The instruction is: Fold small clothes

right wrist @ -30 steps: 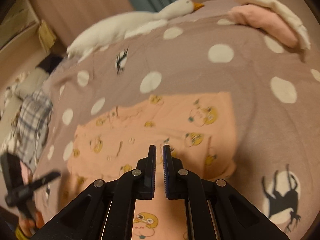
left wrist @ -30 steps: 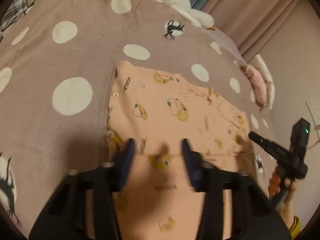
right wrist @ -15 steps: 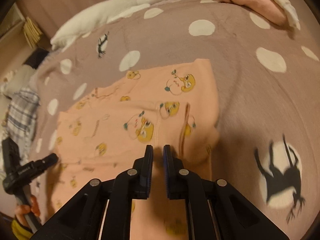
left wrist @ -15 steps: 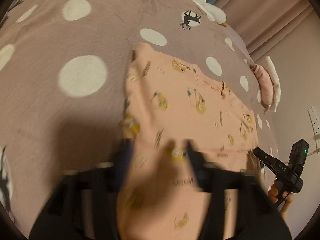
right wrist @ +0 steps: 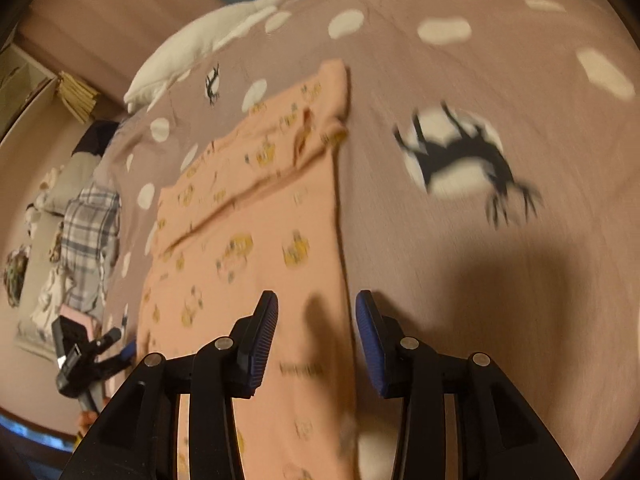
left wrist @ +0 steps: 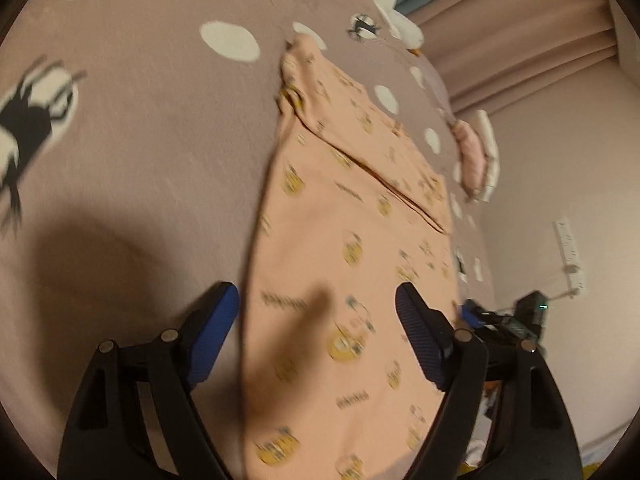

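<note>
**Two claws above one peach garment**

Two claws, one garment. The left claw [left wrist: 318,304] stands wide apart with nothing pinched; the peach garment [left wrist: 352,240] lies flat under it, its left edge just inside the left finger. The right claw [right wrist: 316,320] is opening, its pads clear of the cloth; the garment's [right wrist: 256,232] right edge runs between its fingers. The garment is a long folded strip printed with small yellow cartoon figures, one folded layer crossing its far half. It lies on a mauve bedspread [left wrist: 140,140] with white dots. Farther off, one white plush goose [right wrist: 224,32] lies at the far edge.
</note>
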`<state>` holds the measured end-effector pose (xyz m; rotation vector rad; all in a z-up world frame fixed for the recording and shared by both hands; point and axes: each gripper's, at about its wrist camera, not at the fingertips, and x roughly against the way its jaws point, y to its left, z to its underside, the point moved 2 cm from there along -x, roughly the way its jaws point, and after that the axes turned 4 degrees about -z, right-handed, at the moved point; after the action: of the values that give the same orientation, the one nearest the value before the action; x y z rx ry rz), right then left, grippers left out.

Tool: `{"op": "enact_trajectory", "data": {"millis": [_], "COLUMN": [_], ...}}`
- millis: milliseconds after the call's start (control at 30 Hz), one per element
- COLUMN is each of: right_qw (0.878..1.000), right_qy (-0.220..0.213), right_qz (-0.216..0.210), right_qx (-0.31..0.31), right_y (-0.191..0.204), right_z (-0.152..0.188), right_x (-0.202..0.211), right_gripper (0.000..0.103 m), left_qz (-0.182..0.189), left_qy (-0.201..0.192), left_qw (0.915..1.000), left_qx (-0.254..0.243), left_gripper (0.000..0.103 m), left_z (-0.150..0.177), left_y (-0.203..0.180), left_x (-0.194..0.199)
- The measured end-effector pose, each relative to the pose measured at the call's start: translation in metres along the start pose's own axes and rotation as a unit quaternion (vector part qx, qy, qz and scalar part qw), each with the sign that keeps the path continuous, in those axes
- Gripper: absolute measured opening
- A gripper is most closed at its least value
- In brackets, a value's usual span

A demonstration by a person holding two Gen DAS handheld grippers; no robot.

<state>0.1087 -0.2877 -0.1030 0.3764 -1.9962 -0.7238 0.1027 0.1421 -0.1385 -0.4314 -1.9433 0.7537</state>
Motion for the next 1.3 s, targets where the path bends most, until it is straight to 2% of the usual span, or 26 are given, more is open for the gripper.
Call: {"op": "enact_trajectory", "data": {"millis": [200, 433, 633, 1100, 1133, 1167, 1200, 1233, 1300], "right_qw": [0.997, 0.991, 0.988, 0.986, 0.986, 0.987, 0.987, 0.988, 0.989], "right_qy": [0.023, 0.054, 0.078, 0.066, 0.065, 0.064, 0.066, 0.069, 0.075], "right_qz": [-0.063, -0.113, -0.13, -0.147, -0.146, -0.144, -0.143, -0.139, -0.129], "right_qx": [-0.036, -0.05, -0.04, -0.038, -0.035, -0.029, -0.025, -0.022, -0.018], "right_y": [-0.008, -0.011, -0.008, 0.005, 0.005, 0.006, 0.006, 0.005, 0.004], "right_z": [0.026, 0.061, 0.081, 0.059, 0.059, 0.061, 0.062, 0.065, 0.07], "right_x": [0.002, 0.012, 0.016, -0.016, -0.015, -0.014, -0.013, -0.011, -0.009], "right_gripper": [0.04, 0.04, 0.04, 0.04, 0.04, 0.04, 0.039, 0.038, 0.028], "left_qz": [0.033, 0.073, 0.103, 0.111, 0.107, 0.1, 0.091, 0.085, 0.077], "left_qy": [0.015, 0.033, 0.042, 0.052, 0.052, 0.052, 0.054, 0.057, 0.059], "left_qw": [0.9993, 0.9965, 0.993, 0.9919, 0.9924, 0.9933, 0.9939, 0.9941, 0.994], "left_qx": [0.005, 0.021, 0.039, 0.032, 0.029, 0.027, 0.029, 0.035, 0.05], "left_gripper": [0.079, 0.075, 0.075, 0.075, 0.073, 0.066, 0.056, 0.05, 0.03], "left_z": [0.027, 0.059, 0.076, 0.056, 0.058, 0.059, 0.061, 0.063, 0.067], "left_y": [-0.01, -0.004, -0.001, -0.017, -0.018, -0.017, -0.015, -0.011, -0.003], "left_x": [0.002, 0.017, 0.028, 0.003, 0.003, 0.003, 0.002, 0.002, 0.002]}}
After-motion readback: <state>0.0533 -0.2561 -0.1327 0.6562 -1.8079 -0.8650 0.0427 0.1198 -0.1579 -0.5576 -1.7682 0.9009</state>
